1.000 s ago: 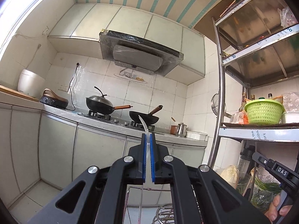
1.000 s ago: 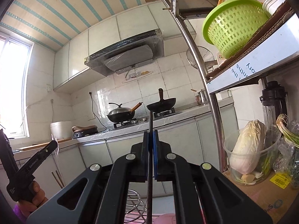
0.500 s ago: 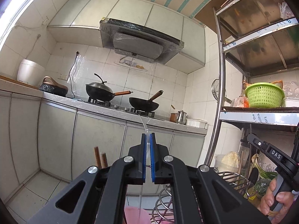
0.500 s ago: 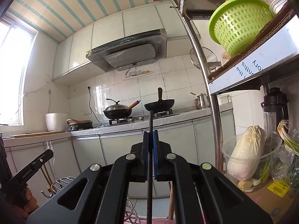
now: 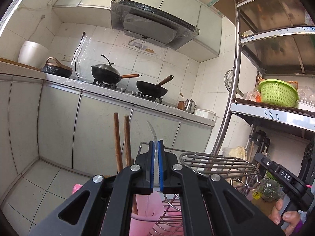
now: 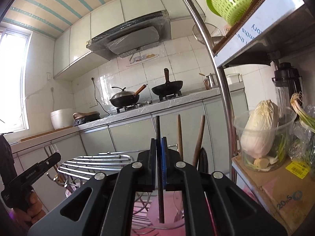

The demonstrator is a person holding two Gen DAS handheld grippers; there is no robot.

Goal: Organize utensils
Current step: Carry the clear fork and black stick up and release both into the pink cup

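A tiled kitchen lay behind. Two wooden chopsticks (image 5: 117, 137) already stood in the pink holder (image 5: 145, 216). The left gripper (image 5: 156, 164), jaws clamped on a clear utensil (image 5: 152, 131), and the right gripper (image 6: 159, 165), clamped on a dark stick (image 6: 157, 129), hung above it, both undelivered.

A clear curved plastic utensil (image 5: 153, 135) stands upright above a pink plastic cup (image 5: 146, 212) (two brown wooden chopsticks (image 5: 122, 139) already inside); a thin black chopstick (image 6: 158, 137) stands vertical nearby.

A home kitchen: woks (image 5: 106, 74) on stove (range hood (image 5: 151, 25) above).
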